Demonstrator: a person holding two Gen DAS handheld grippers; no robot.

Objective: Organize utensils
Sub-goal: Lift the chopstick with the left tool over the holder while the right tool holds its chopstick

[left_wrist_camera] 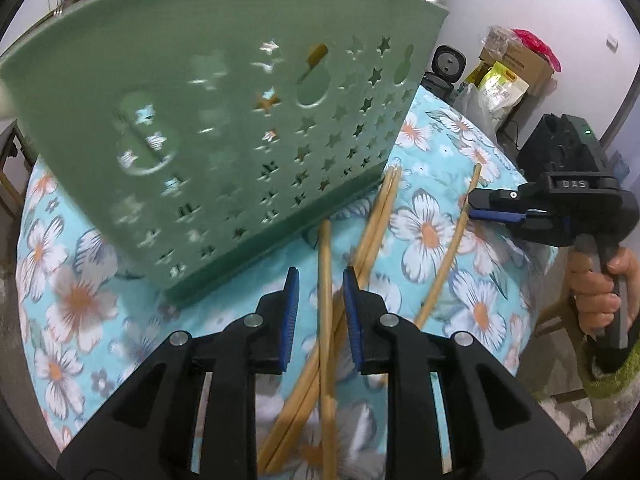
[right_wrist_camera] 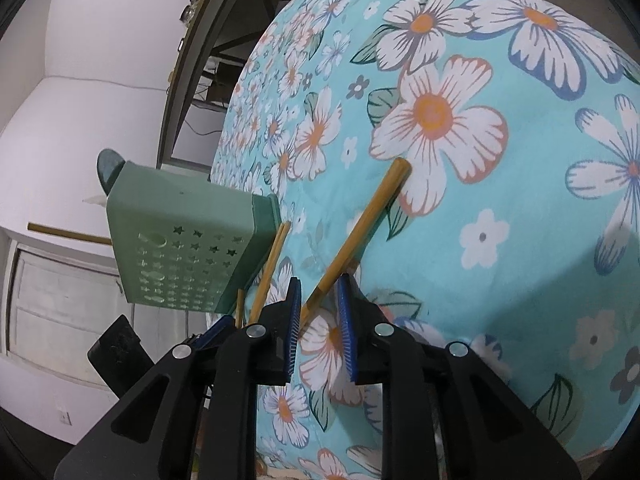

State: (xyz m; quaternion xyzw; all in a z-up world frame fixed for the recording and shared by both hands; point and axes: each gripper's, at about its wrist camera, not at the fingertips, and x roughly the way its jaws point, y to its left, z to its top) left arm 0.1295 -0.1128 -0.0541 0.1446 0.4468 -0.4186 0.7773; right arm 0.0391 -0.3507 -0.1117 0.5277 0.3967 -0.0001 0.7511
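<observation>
- The green utensil holder point(left_wrist_camera: 208, 120), pierced with star-shaped holes, stands on the left part of the bench point(left_wrist_camera: 448, 208), which is covered by a turquoise cloth printed with white flowers; in the left wrist view the holder looks blurred.
- Wooden chopsticks lie loose on the cloth just right of the holder's base: a single one point(left_wrist_camera: 326, 320), a touching pair point(left_wrist_camera: 380, 220) whose far tips end at the holder's lower corner, and another single one point(left_wrist_camera: 452, 248) farther right.
- The first single chopstick crosses the pair near the left hand-held gripper point(left_wrist_camera: 320, 300).
- Beyond the far right edge of the bench are a cardboard box point(left_wrist_camera: 516, 60), bags and a dark round appliance point(left_wrist_camera: 450, 62) against the wall.
- The cloth right of the chopsticks is bare up to the bench's right edge; the holder blocks the left side.
- The left hand-held gripper has its blue pads apart by a narrow gap; the first single chopstick runs through that gap, but the pads do not press it.
- The right hand-held gripper point(right_wrist_camera: 318, 312), held by a hand point(left_wrist_camera: 600, 292) at the bench's right edge, also stands narrowly parted; in its own view the thin end of the rightmost chopstick point(right_wrist_camera: 360, 236) sits between the pads, and whether they touch it I cannot tell.
</observation>
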